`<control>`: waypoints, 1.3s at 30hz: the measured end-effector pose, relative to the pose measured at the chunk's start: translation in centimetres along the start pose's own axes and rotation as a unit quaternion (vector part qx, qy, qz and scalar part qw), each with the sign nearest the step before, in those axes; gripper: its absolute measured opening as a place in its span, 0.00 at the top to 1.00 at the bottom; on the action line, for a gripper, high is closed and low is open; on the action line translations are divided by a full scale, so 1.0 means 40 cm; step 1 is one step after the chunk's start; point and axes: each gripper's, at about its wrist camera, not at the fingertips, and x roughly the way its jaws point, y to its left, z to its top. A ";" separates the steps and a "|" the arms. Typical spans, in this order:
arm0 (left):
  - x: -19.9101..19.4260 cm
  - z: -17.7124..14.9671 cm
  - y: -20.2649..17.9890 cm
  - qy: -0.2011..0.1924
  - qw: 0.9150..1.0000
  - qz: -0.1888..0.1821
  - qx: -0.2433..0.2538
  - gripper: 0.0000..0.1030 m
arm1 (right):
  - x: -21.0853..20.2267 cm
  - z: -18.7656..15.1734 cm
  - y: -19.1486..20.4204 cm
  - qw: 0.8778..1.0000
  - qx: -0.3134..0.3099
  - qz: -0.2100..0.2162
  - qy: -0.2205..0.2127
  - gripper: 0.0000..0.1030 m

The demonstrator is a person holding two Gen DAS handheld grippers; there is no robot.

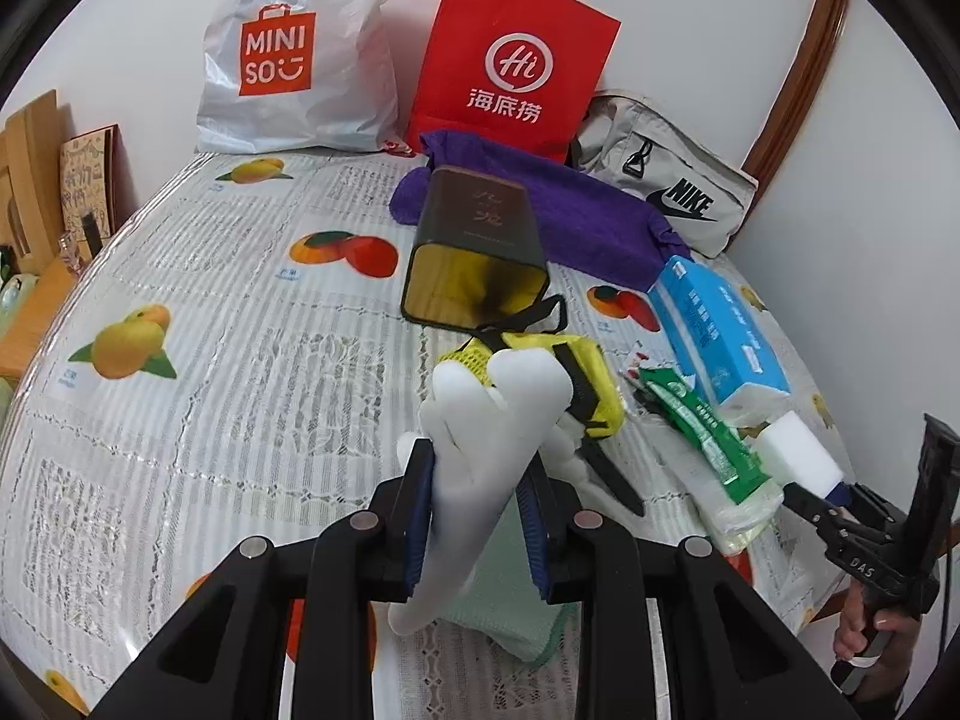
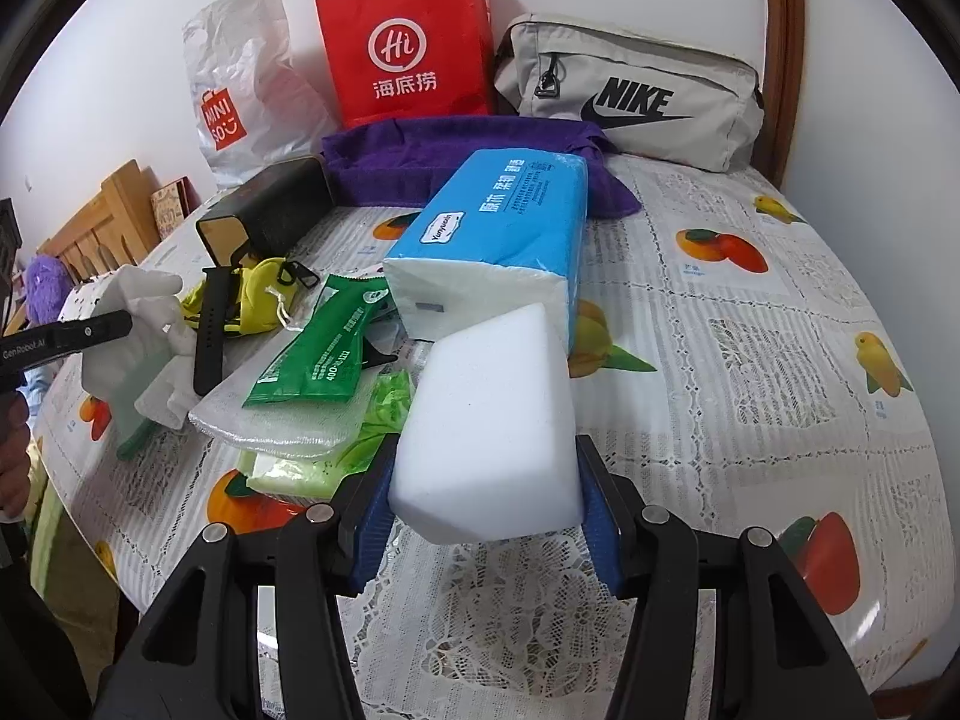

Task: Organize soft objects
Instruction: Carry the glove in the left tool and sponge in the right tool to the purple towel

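My left gripper [image 1: 477, 468] is shut on a white glove [image 1: 480, 438] and holds it above the table, over a pale green cloth [image 1: 510, 588]; the glove also shows in the right wrist view [image 2: 141, 324]. My right gripper [image 2: 486, 480] is shut on a white sponge block [image 2: 492, 420], held above the table; it also shows in the left wrist view [image 1: 798, 450]. A yellow pouch [image 1: 576, 378] with a black strap lies past the glove. A purple towel [image 1: 564, 216] lies at the back.
A blue tissue pack [image 2: 498, 228], a green packet [image 2: 318, 348] on bubble wrap, and a dark tin lying on its side [image 1: 474, 246] sit mid-table. A Miniso bag [image 1: 288, 54], a red paper bag [image 1: 516, 60] and a grey Nike pouch [image 2: 630, 90] stand against the wall.
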 end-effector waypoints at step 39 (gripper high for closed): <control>0.022 0.497 -0.070 -0.046 0.998 0.024 0.032 0.78 | 0.051 0.482 -0.035 0.997 -0.028 0.023 -0.064 0.47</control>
